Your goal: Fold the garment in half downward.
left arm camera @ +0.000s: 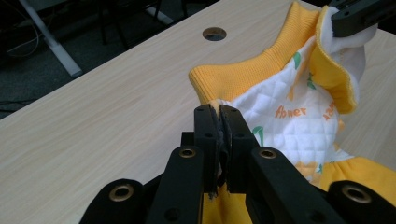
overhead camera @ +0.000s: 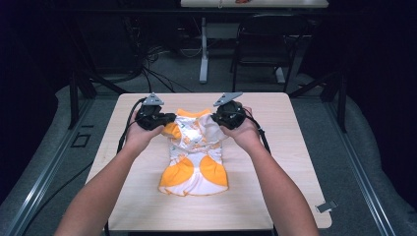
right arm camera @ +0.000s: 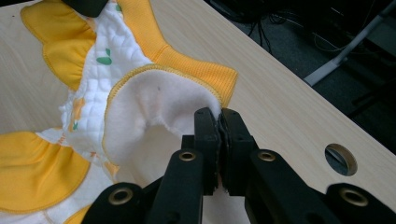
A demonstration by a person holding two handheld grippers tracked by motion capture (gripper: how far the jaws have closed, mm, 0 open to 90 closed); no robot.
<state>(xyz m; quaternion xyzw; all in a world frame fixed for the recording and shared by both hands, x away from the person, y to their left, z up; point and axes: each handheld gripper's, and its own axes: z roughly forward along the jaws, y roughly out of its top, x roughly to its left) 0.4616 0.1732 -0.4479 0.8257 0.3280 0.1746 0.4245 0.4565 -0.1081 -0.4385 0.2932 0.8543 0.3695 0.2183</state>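
A small white quilted garment (overhead camera: 196,157) with orange trim and orange patches lies in the middle of the wooden table (overhead camera: 275,196), its orange ribbed band at the far end. My left gripper (overhead camera: 164,120) is shut on the garment's left upper edge (left arm camera: 261,116), the cloth pinched between its jaws. On the other side, my right gripper (overhead camera: 216,120) is shut on the right upper edge, where the white fleecy lining (right arm camera: 154,112) folds outward. Both upper corners are lifted slightly off the table.
A round cable hole (right arm camera: 341,159) sits in the tabletop near the far right; another hole (left arm camera: 214,33) is at the far left. A black chair (overhead camera: 268,46) and a white table leg (overhead camera: 203,54) stand beyond the table. A small clip (overhead camera: 326,206) lies at the right edge.
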